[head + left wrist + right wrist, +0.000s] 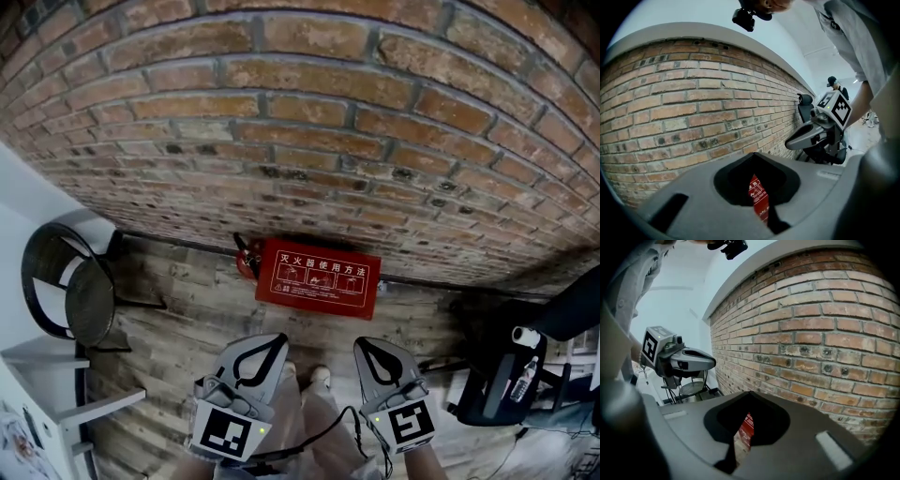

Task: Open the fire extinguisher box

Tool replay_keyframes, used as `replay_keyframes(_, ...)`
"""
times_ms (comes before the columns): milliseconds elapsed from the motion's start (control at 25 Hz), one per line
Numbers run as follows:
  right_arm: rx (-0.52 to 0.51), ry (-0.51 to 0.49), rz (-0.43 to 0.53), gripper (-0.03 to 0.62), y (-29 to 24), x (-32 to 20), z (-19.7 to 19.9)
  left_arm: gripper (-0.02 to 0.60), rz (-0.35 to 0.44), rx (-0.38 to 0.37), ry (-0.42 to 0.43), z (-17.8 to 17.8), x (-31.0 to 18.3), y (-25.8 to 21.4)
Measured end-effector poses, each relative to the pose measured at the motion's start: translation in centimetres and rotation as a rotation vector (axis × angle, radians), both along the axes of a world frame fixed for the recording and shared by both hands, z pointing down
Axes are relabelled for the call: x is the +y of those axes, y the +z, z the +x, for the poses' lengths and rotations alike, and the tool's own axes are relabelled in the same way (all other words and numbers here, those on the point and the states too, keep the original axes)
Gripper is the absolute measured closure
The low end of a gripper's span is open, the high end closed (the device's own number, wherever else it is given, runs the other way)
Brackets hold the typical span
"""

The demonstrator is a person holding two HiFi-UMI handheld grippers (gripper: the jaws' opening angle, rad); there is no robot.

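The red fire extinguisher box (pixel 319 278) stands on the wooden floor against the brick wall, its lid with white print facing up and closed. Both grippers hang side by side well short of it, pointing toward it. My left gripper (pixel 275 341) is shut and empty, and so is my right gripper (pixel 366 347). In the left gripper view a strip of the red box (pixel 758 199) shows through the slot in the closed jaws, with the right gripper (pixel 813 133) off to the side. The right gripper view likewise shows the red box (pixel 747 425) through its slot, and the left gripper (pixel 691 363).
A red extinguisher (pixel 247 259) sits at the box's left end. A black round chair (pixel 70 291) and white shelving (pixel 56 394) stand at the left. A black office chair (pixel 506 370) stands at the right. A person (pixel 833 83) stands far off along the wall.
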State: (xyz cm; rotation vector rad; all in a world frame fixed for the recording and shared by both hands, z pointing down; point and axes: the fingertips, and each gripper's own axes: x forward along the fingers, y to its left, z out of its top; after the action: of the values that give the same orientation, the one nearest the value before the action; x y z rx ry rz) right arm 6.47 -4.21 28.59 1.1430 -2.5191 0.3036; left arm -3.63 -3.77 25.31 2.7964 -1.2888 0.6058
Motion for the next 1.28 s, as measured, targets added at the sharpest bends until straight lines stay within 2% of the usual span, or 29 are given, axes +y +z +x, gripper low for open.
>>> replay_keyframes(440,-0.026,-0.014,-0.156,0.586,10.4,0.1,0.2,0.581,-0.068,0.019,0.003,1.1,-0.6,9.8)
replay_keyframes(680,-0.02,-0.035,-0.215,0.586,16.1,0.0,-0.3,0.583,-0.138,0.04,-0.051,1.1,-0.8,15.9)
replay_keyframes(800,-0.025,-0.035,-0.25,0.585,18.7,-0.1,-0.5,0.582,-0.165,0.037,-0.05,1.3,-0.8,18.7)
replay_keyframes(1000,-0.046,-0.019,-0.304,0.563,23.2,-0.8,-0.5,0.583,-0.226,0.045,-0.045,1.6,-1.5,23.6)
replay_keyframes(1160,-0.049,-0.024,-0.339,0.54,26.2,-1.2,-0.7,0.583,-0.275,0.087,-0.068,1.8,-2.5,26.6)
replay_keyframes(1280,-0.051,-0.035,-0.366,0.526,28.2,-1.3,-1.2,0.583,-0.292,0.067,-0.065,1.8,-3.0,29.4)
